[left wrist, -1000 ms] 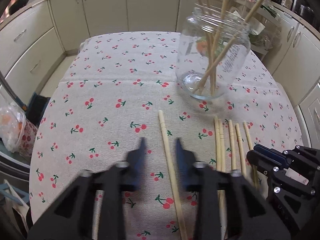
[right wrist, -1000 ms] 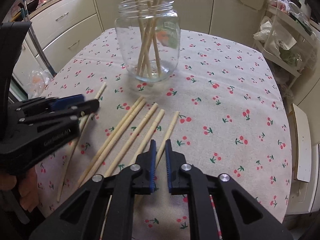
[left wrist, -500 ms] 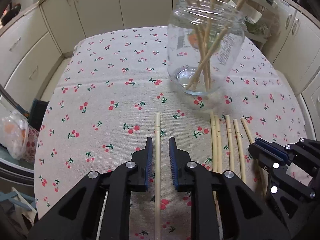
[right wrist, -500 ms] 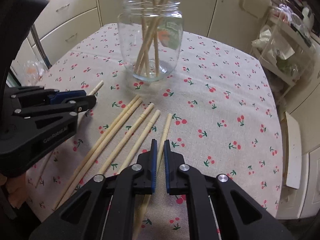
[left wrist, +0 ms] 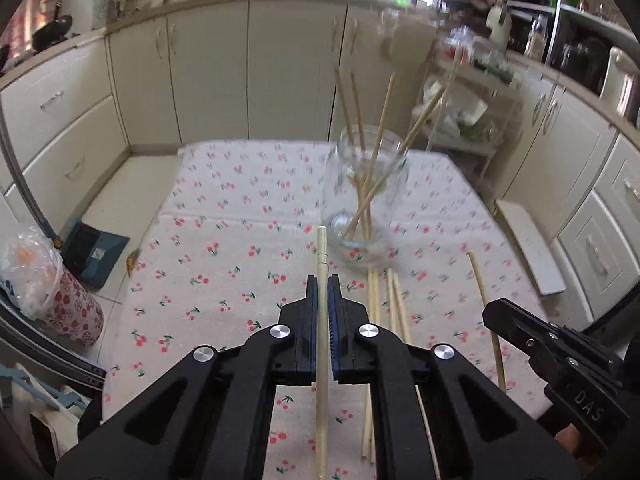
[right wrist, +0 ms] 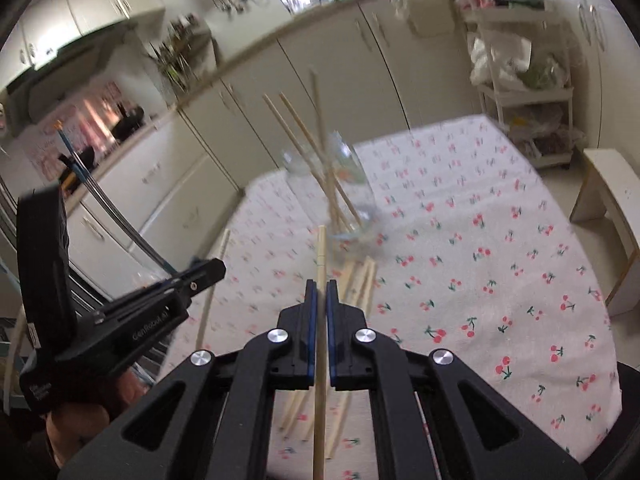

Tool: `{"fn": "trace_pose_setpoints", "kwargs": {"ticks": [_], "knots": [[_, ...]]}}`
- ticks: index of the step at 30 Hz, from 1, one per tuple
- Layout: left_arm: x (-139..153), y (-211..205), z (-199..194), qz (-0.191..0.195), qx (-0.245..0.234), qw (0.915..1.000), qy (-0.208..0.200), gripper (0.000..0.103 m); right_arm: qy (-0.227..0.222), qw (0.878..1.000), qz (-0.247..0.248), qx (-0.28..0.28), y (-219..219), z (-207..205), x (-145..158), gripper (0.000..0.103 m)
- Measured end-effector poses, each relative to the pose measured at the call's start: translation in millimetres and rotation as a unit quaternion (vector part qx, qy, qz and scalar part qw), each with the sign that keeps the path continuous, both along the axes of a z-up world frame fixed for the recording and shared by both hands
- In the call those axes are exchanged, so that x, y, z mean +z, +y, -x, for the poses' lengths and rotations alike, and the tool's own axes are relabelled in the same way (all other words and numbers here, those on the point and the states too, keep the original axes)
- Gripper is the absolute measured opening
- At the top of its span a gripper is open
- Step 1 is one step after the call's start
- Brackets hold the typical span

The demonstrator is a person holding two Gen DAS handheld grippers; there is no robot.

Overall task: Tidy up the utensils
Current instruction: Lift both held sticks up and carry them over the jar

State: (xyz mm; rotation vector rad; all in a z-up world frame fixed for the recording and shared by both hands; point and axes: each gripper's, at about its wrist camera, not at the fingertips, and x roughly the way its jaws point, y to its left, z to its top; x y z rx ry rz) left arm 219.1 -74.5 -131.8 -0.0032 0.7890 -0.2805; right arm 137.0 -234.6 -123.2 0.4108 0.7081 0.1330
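While both grippers are raised above the bench (left wrist: 224, 248), I read the left gripper (left wrist: 322, 292) as clamped on one chopstick (left wrist: 321, 252): its blue-padded jaws have just been closing and now press on the stick from both sides. This stick is pale, plain wood, thin and straight, with a squared tip and faint grooves near that end. It runs along the centre line of the jaws, its tip projecting ahead of them and pointing toward the base of the glass jar (left wrist: 366, 192).

The right gripper (right wrist: 319, 292) holds a second chopstick (right wrist: 320, 252) of the same pale wood in the same way, jaws tight on its shaft, tip forward. In the left wrist view this stick (left wrist: 484, 292) appears at the right, slanting up from the black right gripper (left wrist: 490, 316).

The jar is clear glass, upright on the cloth, without a lid. Several more chopsticks (left wrist: 372, 152) stand in it, leaning outward in different directions, their upper ends well above the rim.

The loose chopsticks (left wrist: 390, 304) lie on the bench just in front of the jar, roughly parallel and close together, between the two grippers. I cannot count them exactly owing to blur.

The bench is covered by a light cloth printed with red cherries. Cream cabinets (left wrist: 208, 80) surround it.
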Motion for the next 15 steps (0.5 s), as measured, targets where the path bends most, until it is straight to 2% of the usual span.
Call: {"fn": "trace_pose_setpoints", "kwargs": {"ticks": [4,7,15], "knots": [[37.0,10.3,28.6,0.028,0.002,0.9984,-0.048,0.005,-0.073,0.997,-0.001,-0.014,10.3,24.1,39.1,0.005],[61.7,14.8,48.1,0.043,0.0,0.996,-0.078,0.005,-0.11,0.994,0.004,-0.021,15.4,39.3,61.9,0.005],[100.9,18.1,75.0,0.058,-0.006,0.9909,-0.121,0.005,-0.171,0.985,0.007,-0.03,18.0,62.4,102.8,0.006]]}}
